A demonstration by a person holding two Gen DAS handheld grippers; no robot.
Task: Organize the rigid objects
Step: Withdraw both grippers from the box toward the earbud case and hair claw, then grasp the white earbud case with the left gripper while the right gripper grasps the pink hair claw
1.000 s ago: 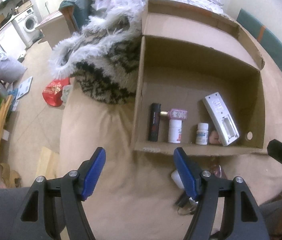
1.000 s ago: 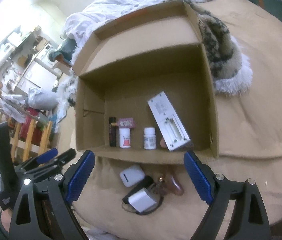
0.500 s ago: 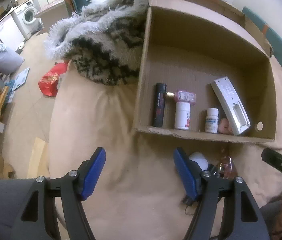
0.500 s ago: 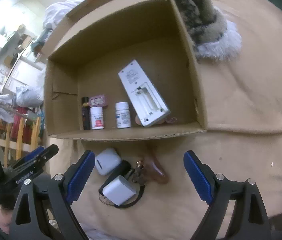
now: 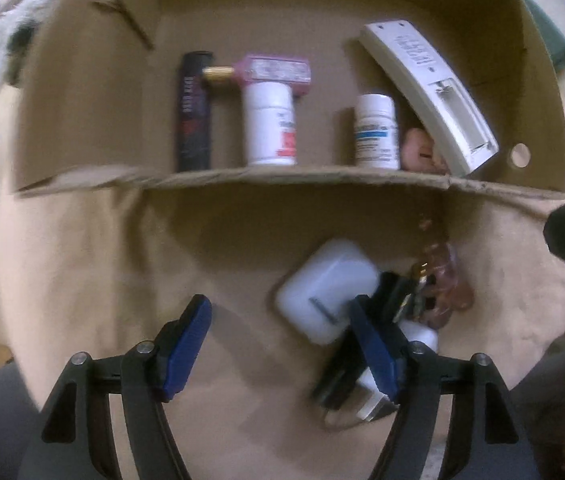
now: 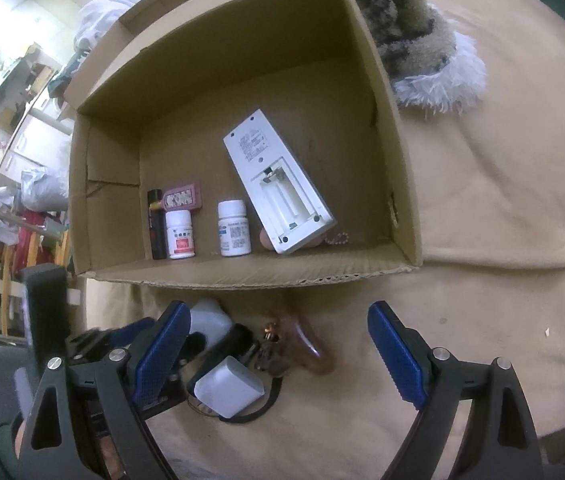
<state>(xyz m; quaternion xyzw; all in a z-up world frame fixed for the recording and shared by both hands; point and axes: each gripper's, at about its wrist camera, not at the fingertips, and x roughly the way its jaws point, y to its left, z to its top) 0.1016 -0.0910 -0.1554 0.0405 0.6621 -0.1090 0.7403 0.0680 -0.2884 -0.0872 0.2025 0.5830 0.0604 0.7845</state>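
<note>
Cardboard box (image 6: 386, 184): open-topped, on a tan bed cover (image 6: 502, 200), filling the upper centre of both views.

Contents, along the box's near wall, left to right in the frame:
- black tube (image 5: 194, 112), upright.
- pink flat case (image 5: 276, 72) with a gold neck, lying behind the tube and first bottle.
- white bottle with red label (image 5: 270, 128), upright.
- white bottle with blue label (image 5: 376, 132), upright.
- white remote (image 6: 278, 180), back up with its battery bay open, tilted, its lower end resting on a small pinkish item (image 5: 416, 148).

Outside the box, lower centre, a cluster on the cover just before the near wall:
- white rounded case (image 5: 324, 288).
- black oblong item (image 6: 226, 344), touching it.
- white cube charger (image 6: 228, 392) on a dark cord.
- brown translucent hair clip (image 6: 302, 348).

Left tongs (image 5: 282, 350): jaws opening, nothing between them; the right pad lies over the edge of the white rounded case; whether it touches cannot be told.

Right tongs (image 6: 278, 356): jaws spread wide, released, above the cluster.

Furry patterned throw (image 6: 414, 36): upper right of the right wrist view, beside the box.
</note>
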